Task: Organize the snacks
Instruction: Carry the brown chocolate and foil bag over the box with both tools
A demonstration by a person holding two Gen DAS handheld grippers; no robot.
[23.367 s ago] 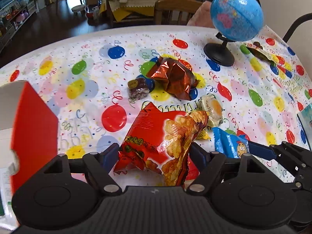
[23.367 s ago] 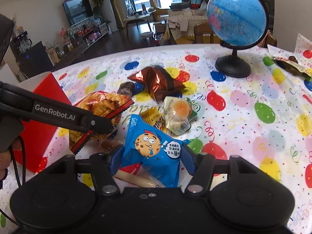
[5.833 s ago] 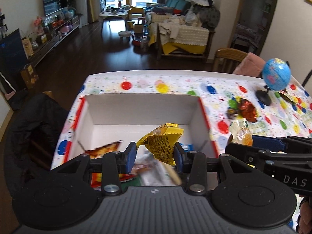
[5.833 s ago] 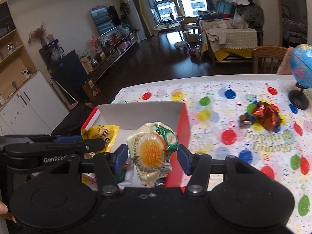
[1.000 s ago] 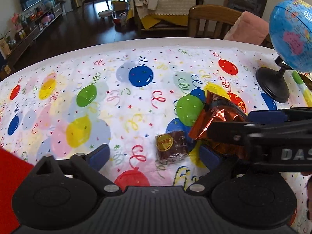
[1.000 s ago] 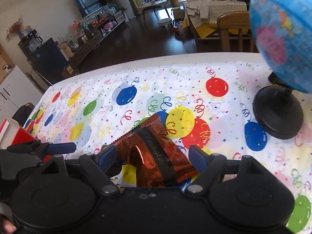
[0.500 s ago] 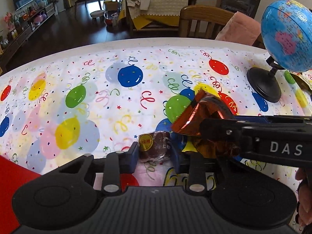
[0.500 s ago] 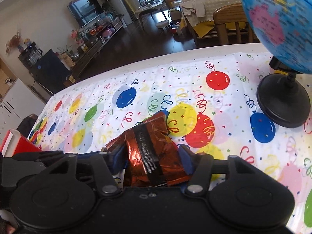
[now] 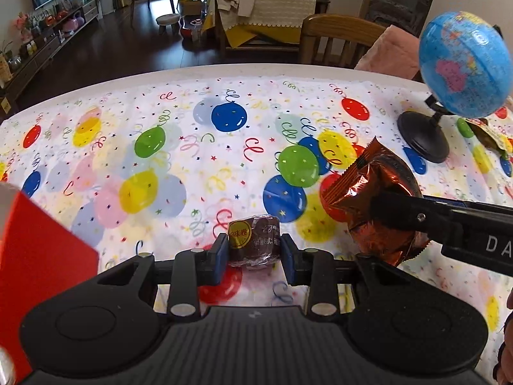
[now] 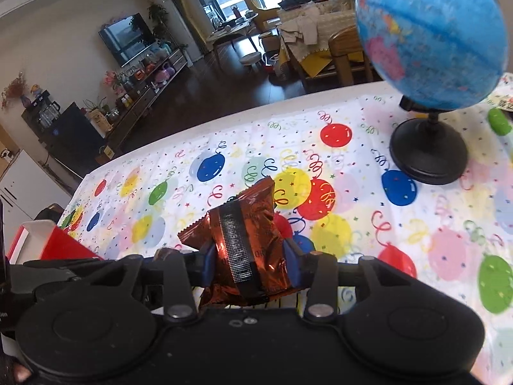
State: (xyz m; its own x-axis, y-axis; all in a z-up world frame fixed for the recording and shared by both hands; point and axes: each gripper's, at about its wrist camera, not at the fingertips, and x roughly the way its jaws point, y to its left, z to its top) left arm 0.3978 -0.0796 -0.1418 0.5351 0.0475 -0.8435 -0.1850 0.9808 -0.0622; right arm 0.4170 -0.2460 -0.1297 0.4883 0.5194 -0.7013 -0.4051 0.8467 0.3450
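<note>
In the left wrist view, your left gripper [image 9: 254,250] was clamped on the brown roll [image 9: 254,244], blue pads pressing both its ends, the roll clear of the cloth [image 9: 179,147] so far as the picture showed. The red box [image 9: 38,263] stood at the left edge, close by. To the right, the foil bag [image 9: 372,205] hung in the other tool's fingers, near the roll but apart from it. In the right wrist view, your right gripper [image 10: 251,264] had its jaws closing on the foil bag [image 10: 247,243], pads already creasing the sides, the bag's upper end standing free above them. The box [image 10: 51,240] showed far left; the globe [image 10: 429,35] stood well to the right. My judgement: carry both toward the box together, keep the two tools from crossing, and do not squeeze the bag harder, as slick foil may slip or burst. Release each only once it is over the box opening.
</note>
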